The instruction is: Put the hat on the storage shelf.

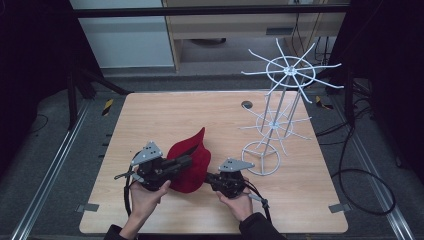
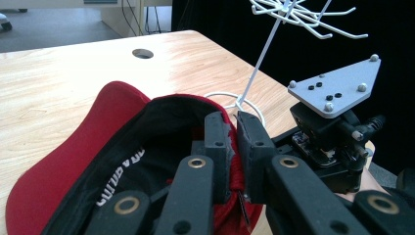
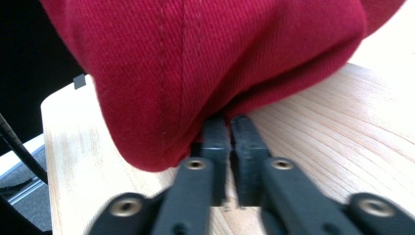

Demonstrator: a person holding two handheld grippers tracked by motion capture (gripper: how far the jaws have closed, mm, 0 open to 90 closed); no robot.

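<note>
Two grippers meet on one red baseball cap (image 1: 190, 161) near the front middle of the wooden worktop (image 1: 175, 107), and we hold one in each hand. Our left gripper (image 1: 186, 161) reaches in from the left, and in the left gripper view its jaws are pinched on the cap's rim, one jaw inside against the black lining (image 2: 142, 147) and one outside on the red cloth. Our right gripper (image 1: 209, 178) comes from the right; in the right gripper view its jaws are pressed nearly together on the lower edge of the cap's red crown (image 3: 205, 63), just above the wood. We see the cap's long axis run from the near edge of the worktop toward the far side, leaning slightly right, with the brim (image 1: 199, 136) pointing away from us and the crown nearest our hands. The opening faces our left gripper, showing white lettering on the lining, too skewed for us to read. Well apart to the right stands a white wire display rack (image 1: 280, 110) on a ring base, upright, with spoked hooks at two levels. A round hole (image 1: 246, 105) sits in the worktop behind the cap.
</note>
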